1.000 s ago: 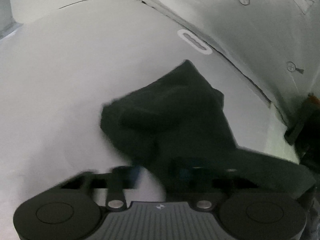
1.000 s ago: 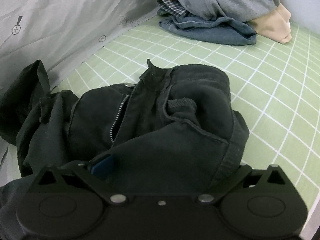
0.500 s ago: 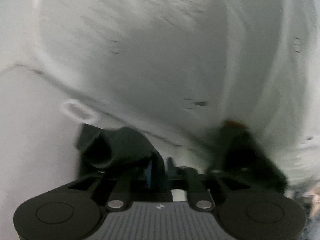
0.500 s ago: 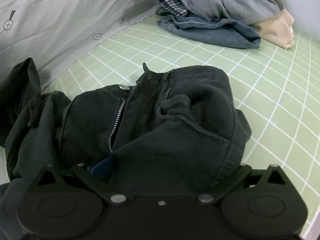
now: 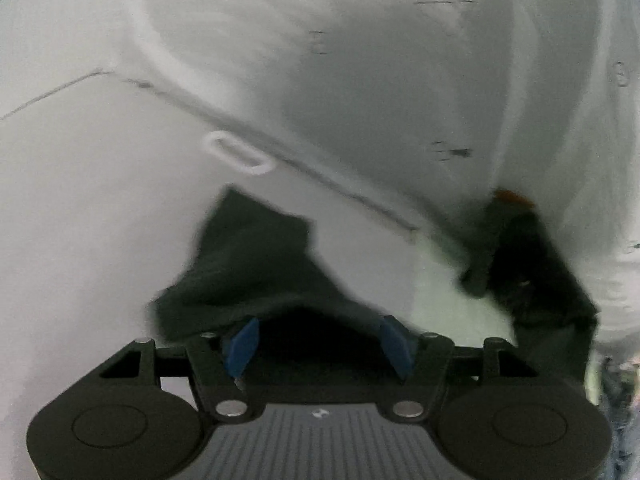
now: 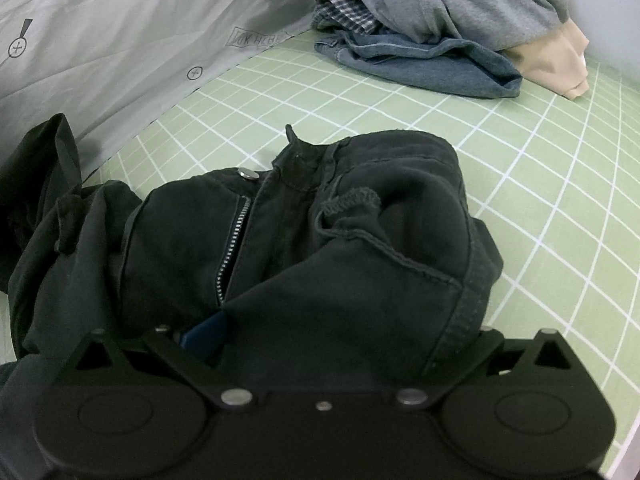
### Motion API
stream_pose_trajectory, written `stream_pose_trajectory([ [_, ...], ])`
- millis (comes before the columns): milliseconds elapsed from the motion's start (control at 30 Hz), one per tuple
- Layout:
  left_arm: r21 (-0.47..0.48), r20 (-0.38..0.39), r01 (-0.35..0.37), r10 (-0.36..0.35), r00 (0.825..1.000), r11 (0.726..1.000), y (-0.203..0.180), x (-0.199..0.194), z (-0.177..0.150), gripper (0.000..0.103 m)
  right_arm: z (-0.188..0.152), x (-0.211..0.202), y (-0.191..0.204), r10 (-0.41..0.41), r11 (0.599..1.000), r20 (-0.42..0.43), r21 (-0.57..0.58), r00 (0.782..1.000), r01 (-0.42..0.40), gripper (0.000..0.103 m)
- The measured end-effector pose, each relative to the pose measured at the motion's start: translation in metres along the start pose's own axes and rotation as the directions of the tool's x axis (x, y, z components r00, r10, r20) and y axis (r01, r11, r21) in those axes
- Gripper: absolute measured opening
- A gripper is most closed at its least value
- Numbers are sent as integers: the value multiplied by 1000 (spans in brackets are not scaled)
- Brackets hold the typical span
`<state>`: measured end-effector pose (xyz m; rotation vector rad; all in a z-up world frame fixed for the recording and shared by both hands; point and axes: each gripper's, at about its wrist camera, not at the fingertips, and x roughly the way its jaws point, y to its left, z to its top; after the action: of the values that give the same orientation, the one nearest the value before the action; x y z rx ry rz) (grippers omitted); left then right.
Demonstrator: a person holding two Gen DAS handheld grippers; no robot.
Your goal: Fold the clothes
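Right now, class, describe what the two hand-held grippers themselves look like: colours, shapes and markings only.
Left hand-held gripper: black body with two round discs, a ribbed grey centre plate bearing a small white logo, silver pivot rivets, blue pads. Right hand-held gripper: all-black body, two round discs, silver rivets, one blue pad showing. No cables or sleeves visible.

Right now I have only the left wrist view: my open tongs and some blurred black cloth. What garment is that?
Observer: Black trousers, crumpled on a green grid mat; the zipper and the waist button both show.
Operator: Do the right tongs grip them?
Observer: I cannot tell. Fabric is heaped over the right tongs, and only one blue pad shows.
Operator: Is anything else on the mat?
Observer: A pile of clothes lies at the far end: grey, checked, denim and beige pieces.
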<state>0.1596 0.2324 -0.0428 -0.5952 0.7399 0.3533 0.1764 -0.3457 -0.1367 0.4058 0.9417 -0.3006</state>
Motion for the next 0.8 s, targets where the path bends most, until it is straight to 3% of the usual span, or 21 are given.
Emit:
stream_pose_trajectory([
  [67, -16, -17, -31, 31, 999, 999, 12, -6, -5, 67, 0, 0, 0, 0, 1000, 0, 1, 1000, 0, 103],
  [200, -189, -27, -23, 18, 999, 982, 32, -1, -6, 69, 0, 1, 0, 0, 1000, 2, 3, 1000, 0, 103],
  [267, -253, -18, -35, 31, 999, 967, 35, 6, -2, 77, 0, 0, -1, 1, 1000, 1, 2, 1000, -1, 103],
  [400, -374, -3, -56, 59, 998, 926, 40, 22, 7, 78, 0, 0, -1, 3, 1000, 2, 6, 1000, -3, 103],
  [567, -373, -29, -159, 160, 987, 914, 36, 40, 18, 76, -1, 1, -1, 5, 1000, 6, 6, 1000, -5, 103],
  [667, -346, -47, -224, 221, 974, 911, 32, 48, 26, 43, -1, 1, -1, 3, 1000, 9, 5, 1000, -3, 103],
  [700, -333, -54, -247, 243, 968, 910, 30, 51, 28, 18, -2, 1, -1, 3, 1000, 10, 6, 1000, -3, 103],
  [800, -354, -18, -226, 235, 972, 908, 28, 51, 35, 11, -3, 2, 0, -1, 1000, 15, 6, 1000, 1, 103],
])
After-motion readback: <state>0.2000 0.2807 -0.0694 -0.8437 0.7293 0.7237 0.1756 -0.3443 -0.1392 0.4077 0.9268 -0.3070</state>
